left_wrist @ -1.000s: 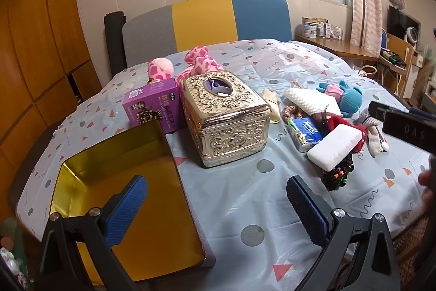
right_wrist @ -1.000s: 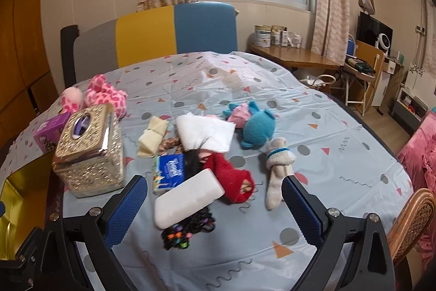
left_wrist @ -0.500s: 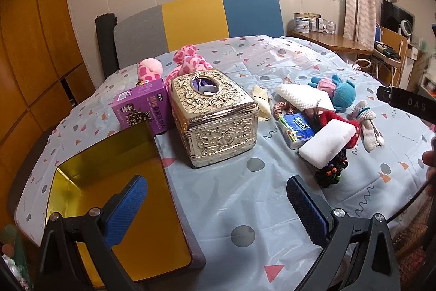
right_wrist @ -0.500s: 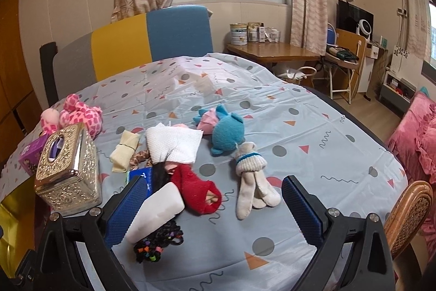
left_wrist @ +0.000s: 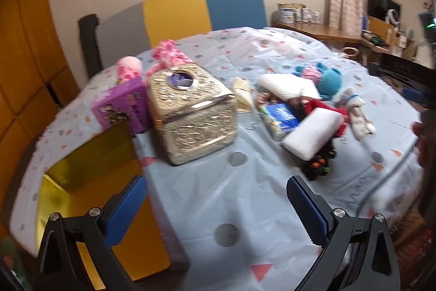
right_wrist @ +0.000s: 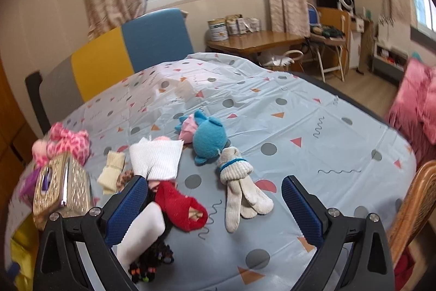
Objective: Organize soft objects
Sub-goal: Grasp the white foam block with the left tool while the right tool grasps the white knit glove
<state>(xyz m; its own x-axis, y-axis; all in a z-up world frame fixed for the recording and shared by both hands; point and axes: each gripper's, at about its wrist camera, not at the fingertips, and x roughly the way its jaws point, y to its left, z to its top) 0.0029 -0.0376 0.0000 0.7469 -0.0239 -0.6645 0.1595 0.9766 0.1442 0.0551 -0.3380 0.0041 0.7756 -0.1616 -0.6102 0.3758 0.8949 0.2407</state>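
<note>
Soft things lie in a heap on the patterned tablecloth: a cream sock-like toy (right_wrist: 239,190), a red knitted piece (right_wrist: 179,206), a blue plush (right_wrist: 208,138), a folded white cloth (right_wrist: 156,158) and a white pad (right_wrist: 141,233). My right gripper (right_wrist: 215,209) is open and empty, hovering just above the cream toy and the red piece. My left gripper (left_wrist: 216,205) is open and empty above bare cloth, between the gold tray (left_wrist: 81,162) and the heap. The cream toy (left_wrist: 357,113) and the white pad (left_wrist: 313,135) also show in the left wrist view.
An ornate gold tissue box (left_wrist: 190,111) stands mid-table with a purple box (left_wrist: 122,105) and pink plush (left_wrist: 166,56) behind it. A blue packet (left_wrist: 280,116) and black beaded item (left_wrist: 318,162) lie in the heap. A wicker chair (right_wrist: 417,203) stands at the table's right edge.
My right gripper has moved forward and right, toward the cream toy and red piece. My left gripper has pulled back and risen a little. Both stay open.
</note>
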